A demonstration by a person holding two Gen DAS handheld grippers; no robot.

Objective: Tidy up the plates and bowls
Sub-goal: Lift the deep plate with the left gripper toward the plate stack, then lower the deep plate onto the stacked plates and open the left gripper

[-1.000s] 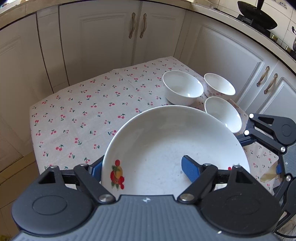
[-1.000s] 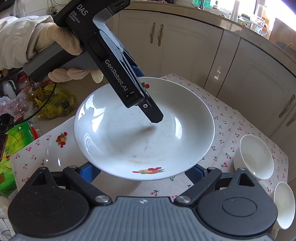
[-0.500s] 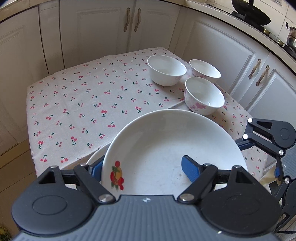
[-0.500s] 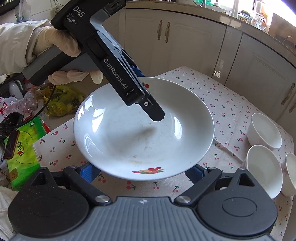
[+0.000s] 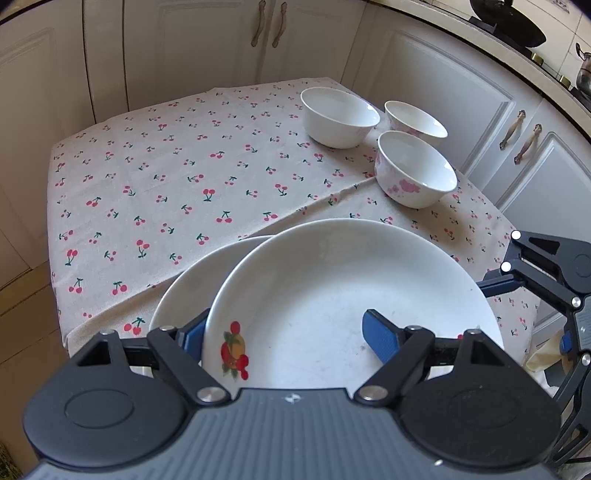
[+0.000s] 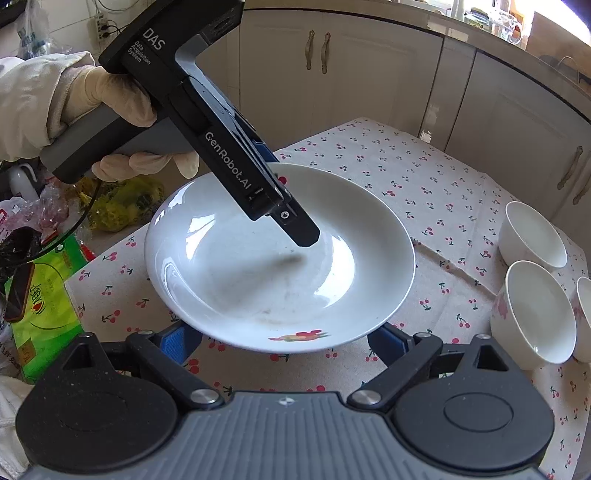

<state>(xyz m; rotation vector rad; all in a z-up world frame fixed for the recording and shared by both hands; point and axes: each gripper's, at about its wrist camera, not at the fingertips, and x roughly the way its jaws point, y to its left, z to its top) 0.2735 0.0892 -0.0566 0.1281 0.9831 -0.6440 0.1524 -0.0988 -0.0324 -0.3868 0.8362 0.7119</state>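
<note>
A white deep plate (image 5: 332,295) with a fruit decal hangs just above the cherry-print tablecloth (image 5: 184,184). My left gripper (image 5: 286,332) is shut on its near rim, one pad inside the dish and one outside. My right gripper (image 6: 280,345) is shut wide on the same plate (image 6: 258,266), with a pad against its outer wall on each side. A second white plate (image 5: 184,291) lies on the cloth, partly under the held one and to its left. Three white bowls stand together at the far right: a plain one (image 5: 340,114) and two with pink flowers (image 5: 415,122) (image 5: 415,170).
A gloved hand (image 6: 110,99) holds the left gripper's handle. Cream cabinet doors (image 5: 266,33) close in behind and to the right of the small table. A green packet (image 6: 40,306) and plastic bags lie off the table's left edge. A dark wok (image 5: 509,26) sits on the counter.
Both grippers have carried the plate across the table and a little lower. The second plate has come into the left wrist view beneath it. The bowls have shifted in view.
</note>
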